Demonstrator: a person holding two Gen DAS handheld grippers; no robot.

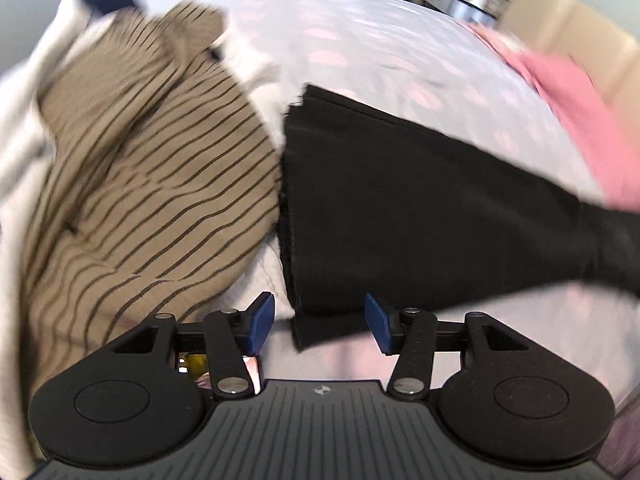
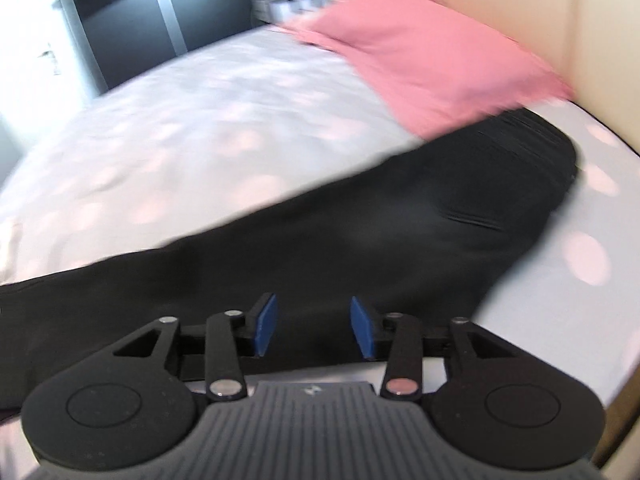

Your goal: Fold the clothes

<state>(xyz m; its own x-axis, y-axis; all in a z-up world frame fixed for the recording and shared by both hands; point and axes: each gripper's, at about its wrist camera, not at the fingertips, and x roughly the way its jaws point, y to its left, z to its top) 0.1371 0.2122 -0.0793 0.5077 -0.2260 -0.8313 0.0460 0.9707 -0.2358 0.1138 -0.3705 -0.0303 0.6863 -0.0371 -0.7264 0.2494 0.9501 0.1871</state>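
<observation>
Blue pads on both tools, and both pairs stand parted with nothing pinched between them. The left gripper (image 1: 320, 326) hangs over the hem end of the black trousers (image 1: 400, 216); a corner of that hem shows in the gap between its jaws, but the pads are clear of the cloth. The right gripper (image 2: 313, 328) hovers above the same black trousers (image 2: 360, 232) further along, again with dark fabric behind the gap and no grip on it. The trousers lie stretched flat across the bedsheet (image 2: 180, 140), pale with soft pink spots, the waistband end lying toward the headboard side. Left of the hem, touching it or nearly so, sits a rumpled tan striped top (image 1: 140, 168), with white fabric (image 1: 20, 128) bunched past it. Farther off, a pink garment (image 2: 432, 60) lies folded by the cream wall (image 2: 540, 12), its near edge overlapping the trousers. Everything is smeared by motion blur.
</observation>
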